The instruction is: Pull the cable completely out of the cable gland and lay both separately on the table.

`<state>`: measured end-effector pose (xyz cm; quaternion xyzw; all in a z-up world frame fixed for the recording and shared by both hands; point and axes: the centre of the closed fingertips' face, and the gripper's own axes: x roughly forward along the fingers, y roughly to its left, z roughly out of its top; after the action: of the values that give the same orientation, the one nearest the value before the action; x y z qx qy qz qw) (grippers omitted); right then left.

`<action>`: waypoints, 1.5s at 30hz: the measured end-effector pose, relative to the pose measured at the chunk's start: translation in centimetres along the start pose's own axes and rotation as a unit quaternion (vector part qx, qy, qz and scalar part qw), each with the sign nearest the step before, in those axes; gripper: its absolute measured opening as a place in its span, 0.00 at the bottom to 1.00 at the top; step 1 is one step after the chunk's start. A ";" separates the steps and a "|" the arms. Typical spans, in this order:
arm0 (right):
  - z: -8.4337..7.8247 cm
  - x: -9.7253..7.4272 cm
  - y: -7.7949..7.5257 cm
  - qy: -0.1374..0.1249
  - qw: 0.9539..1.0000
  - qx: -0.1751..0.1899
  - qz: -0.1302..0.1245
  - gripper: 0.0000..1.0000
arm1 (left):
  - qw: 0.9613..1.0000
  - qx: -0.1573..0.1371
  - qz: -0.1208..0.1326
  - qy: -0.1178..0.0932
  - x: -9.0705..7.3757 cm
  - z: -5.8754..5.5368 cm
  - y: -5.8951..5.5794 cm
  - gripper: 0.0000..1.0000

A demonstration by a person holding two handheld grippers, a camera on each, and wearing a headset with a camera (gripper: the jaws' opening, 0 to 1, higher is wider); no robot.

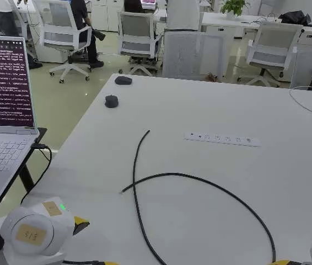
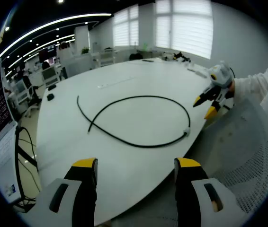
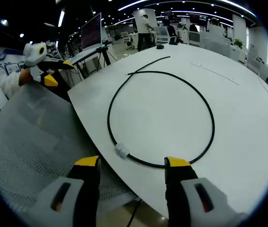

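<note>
Left tongs (image 2: 135, 165) and right tongs (image 3: 131, 163) both gape wide, empty. Black cable (image 1: 178, 174) looped on tabletop (image 1: 227, 99). White cable gland (image 3: 121, 150) threaded on it, loop's 7 o'clock from right tongs, near edge.

Head view: cable (image 1: 170, 174) loop cut off at btm edge, laptop (image 1: 1, 149) cropped by left edge, screen text too small to read, left gripper (image 1: 90, 243) mostly out of frame, gland (image 2: 187, 131) too small for detail in left gripper view

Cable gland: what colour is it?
The cable gland is white, sitting on the black cable; clearest in the right gripper view.
</note>
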<state>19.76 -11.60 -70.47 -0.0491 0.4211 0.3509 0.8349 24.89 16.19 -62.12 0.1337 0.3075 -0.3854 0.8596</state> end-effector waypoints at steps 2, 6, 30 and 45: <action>-0.1 0.0 -0.1 0.001 1.000 -0.001 0.000 0.56 | 1.000 0.001 0.000 0.000 0.0 0.0 0.0 0.66; -0.2 -0.1 -0.2 0.003 1.000 -0.004 0.000 0.56 | 1.000 0.001 0.001 0.001 0.0 -0.1 0.0 0.66; 0.5 1.5 0.4 0.016 0.992 -0.125 0.014 0.42 | 1.000 -0.003 0.003 0.008 0.1 -0.3 0.1 0.66; -0.4 4.3 1.4 0.060 0.980 -0.184 0.053 0.30 | 1.000 -0.005 0.005 0.014 0.1 -0.5 0.1 0.65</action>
<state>20.31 -8.40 -73.57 -0.2001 0.4007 0.4627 0.7651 24.80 16.39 -62.60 0.1360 0.3213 -0.3778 0.8576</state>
